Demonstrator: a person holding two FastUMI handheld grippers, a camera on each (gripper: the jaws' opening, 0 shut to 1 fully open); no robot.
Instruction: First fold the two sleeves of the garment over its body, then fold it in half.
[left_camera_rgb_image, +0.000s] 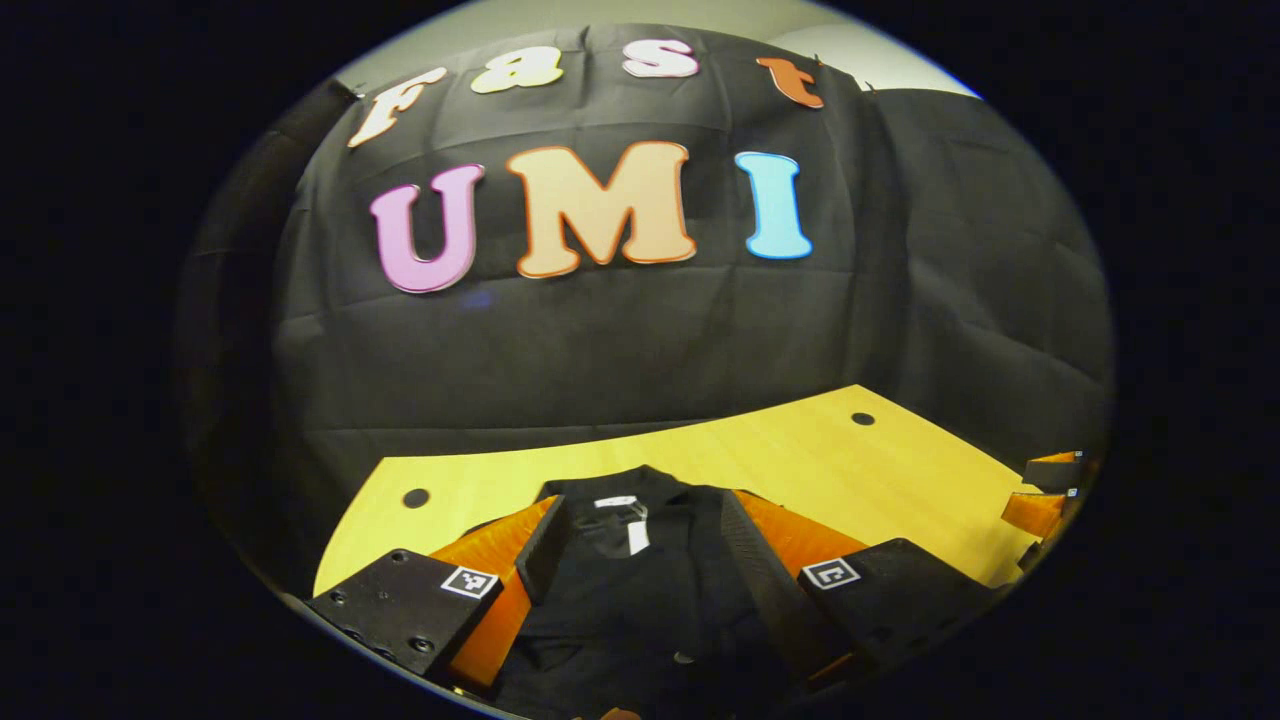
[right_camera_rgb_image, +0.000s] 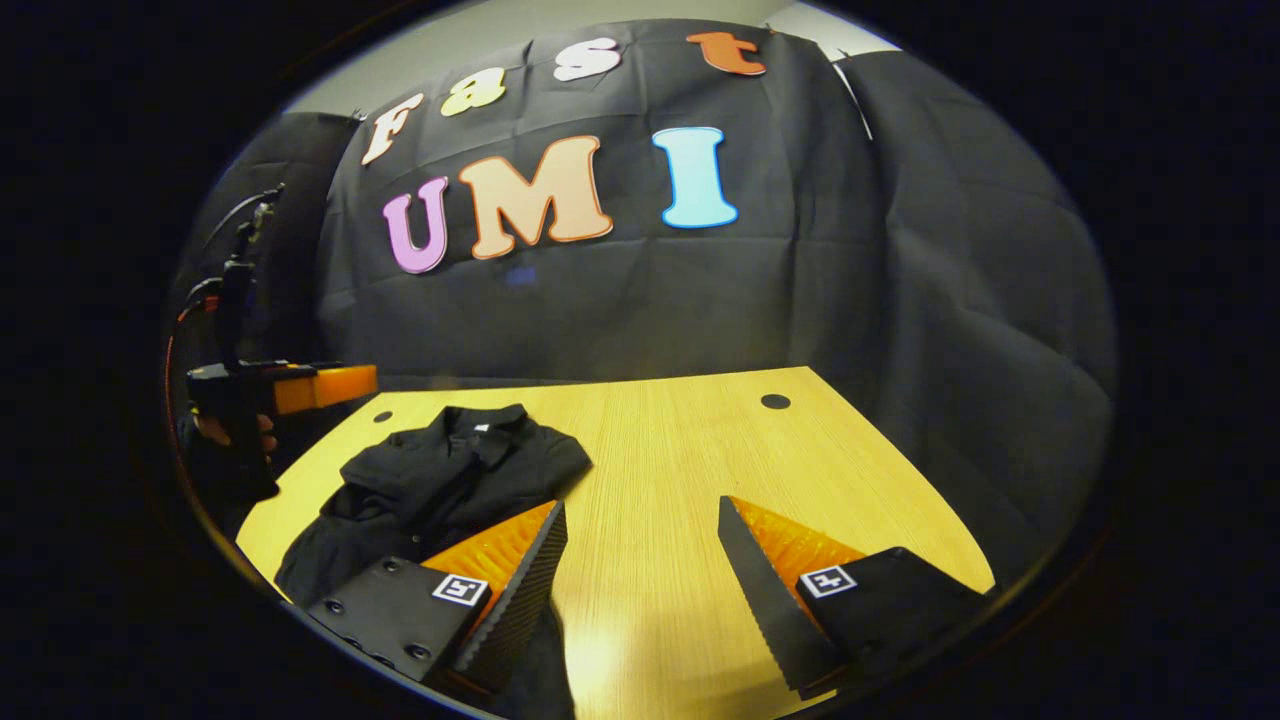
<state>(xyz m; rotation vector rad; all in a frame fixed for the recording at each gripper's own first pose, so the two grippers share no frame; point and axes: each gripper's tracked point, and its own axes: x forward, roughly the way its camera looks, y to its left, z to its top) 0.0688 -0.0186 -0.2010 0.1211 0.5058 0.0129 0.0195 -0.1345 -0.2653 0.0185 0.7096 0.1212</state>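
Observation:
A black collared garment (left_camera_rgb_image: 640, 600) lies on the wooden table (left_camera_rgb_image: 800, 450), its collar and white tag toward the wall. My left gripper (left_camera_rgb_image: 642, 500) hovers open above it, one finger on each side of the body, touching nothing that I can see. The right gripper view has the garment (right_camera_rgb_image: 450, 470) rumpled at the table's left, its lower part hidden behind my near finger. My right gripper (right_camera_rgb_image: 642, 503) stands open over bare wood to the garment's right. A hand holds the left gripper (right_camera_rgb_image: 345, 385) above the garment's far left. The right gripper (left_camera_rgb_image: 1050, 490) peeks in, open, at the far right.
The table (right_camera_rgb_image: 680, 450) has a round hole (right_camera_rgb_image: 775, 401) near its back right corner and another hole (right_camera_rgb_image: 382, 415) at the back left. Black cloth walls close the booth behind and at both sides. Bare wood stretches right of the garment.

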